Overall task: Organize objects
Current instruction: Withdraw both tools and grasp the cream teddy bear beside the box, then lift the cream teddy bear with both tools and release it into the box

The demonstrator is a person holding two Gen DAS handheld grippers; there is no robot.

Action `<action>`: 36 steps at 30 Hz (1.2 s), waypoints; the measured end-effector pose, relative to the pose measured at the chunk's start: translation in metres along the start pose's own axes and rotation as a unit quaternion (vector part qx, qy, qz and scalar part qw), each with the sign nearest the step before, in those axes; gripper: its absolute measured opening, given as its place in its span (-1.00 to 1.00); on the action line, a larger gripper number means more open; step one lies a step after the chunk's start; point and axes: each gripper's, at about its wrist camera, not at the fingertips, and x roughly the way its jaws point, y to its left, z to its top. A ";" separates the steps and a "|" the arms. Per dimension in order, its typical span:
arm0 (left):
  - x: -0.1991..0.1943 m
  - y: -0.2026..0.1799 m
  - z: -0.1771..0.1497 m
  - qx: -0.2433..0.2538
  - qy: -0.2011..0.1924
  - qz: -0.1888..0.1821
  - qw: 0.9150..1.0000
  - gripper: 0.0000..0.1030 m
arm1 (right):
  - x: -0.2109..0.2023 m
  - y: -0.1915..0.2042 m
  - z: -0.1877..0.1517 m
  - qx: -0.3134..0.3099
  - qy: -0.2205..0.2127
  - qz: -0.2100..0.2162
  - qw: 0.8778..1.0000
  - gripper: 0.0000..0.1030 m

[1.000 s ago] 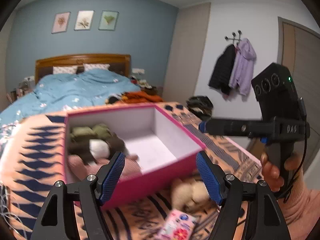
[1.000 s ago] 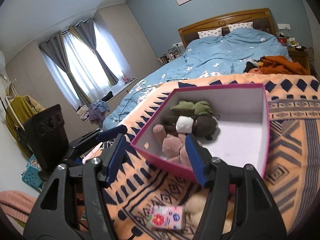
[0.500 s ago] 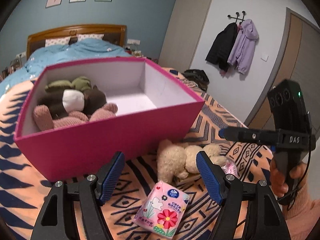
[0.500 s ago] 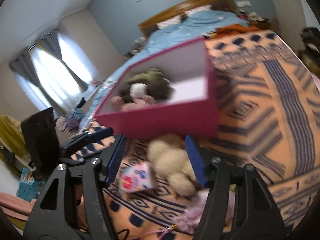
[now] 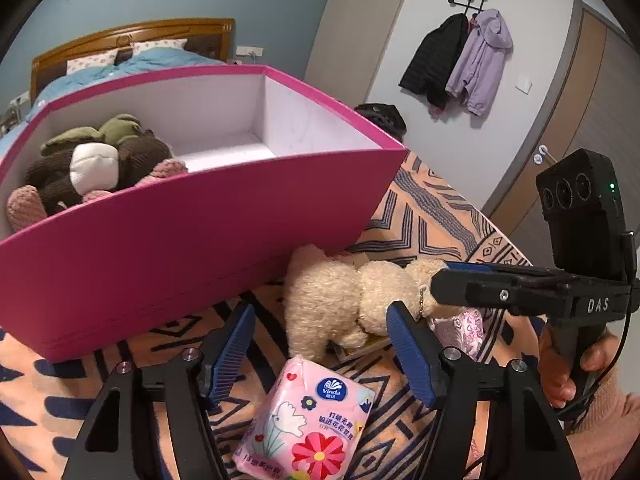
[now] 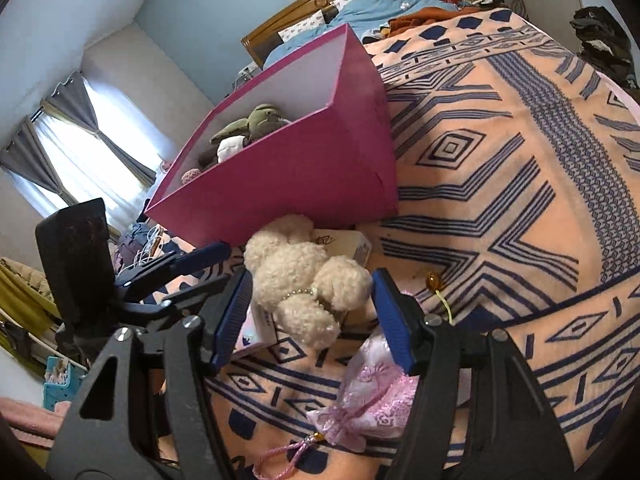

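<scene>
Toys (image 5: 92, 160) already sit in my pink box (image 5: 192, 236) on the bed, while the cream plush (image 6: 304, 280), tissue pack (image 5: 308, 420) and lace pouch (image 6: 372, 396) wait outside, my left tongs (image 5: 320, 344) narrowing, empty, right tongs (image 6: 312, 312) apart.

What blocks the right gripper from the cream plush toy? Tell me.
Nothing visible. The right gripper is open with the cream plush toy just ahead of its fingertips; the pink pouch lies lower, off that line.

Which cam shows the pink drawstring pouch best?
Right wrist. The pink drawstring pouch lies nearly whole on the blanket below the cream plush toy, tied neck and cord visible. Left wrist shows only a sliver, behind that claw's right finger and under the right claw's fingers.
</scene>
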 end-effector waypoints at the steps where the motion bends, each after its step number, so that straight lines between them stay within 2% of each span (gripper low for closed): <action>1: 0.002 0.001 0.000 -0.002 0.003 -0.003 1.000 0.33 | 0.002 0.001 -0.001 -0.002 0.002 0.000 1.000 0.23; 6: 0.005 0.007 0.002 -0.017 0.010 -0.031 0.999 0.24 | 0.003 0.001 -0.004 -0.003 0.000 -0.005 1.000 0.23; 10: 0.010 0.010 0.004 -0.023 0.015 -0.046 0.999 0.24 | 0.003 0.001 -0.005 -0.004 -0.001 -0.007 1.000 0.22; 14: 0.013 0.009 0.005 -0.028 0.018 -0.066 0.997 0.09 | 0.007 0.003 -0.006 -0.008 0.000 -0.013 1.000 0.14; 17: 0.013 0.006 0.006 -0.022 0.015 -0.063 0.998 0.02 | 0.011 0.002 -0.005 -0.008 0.000 -0.019 1.000 0.00; 26: 0.007 0.001 0.004 -0.016 0.012 -0.052 0.998 -0.20 | 0.010 0.003 -0.003 -0.019 -0.010 -0.020 1.000 -0.22; 36: -0.012 -0.007 0.003 -0.016 -0.008 -0.058 0.998 -0.20 | -0.001 0.015 -0.002 -0.044 -0.020 -0.020 0.999 -0.23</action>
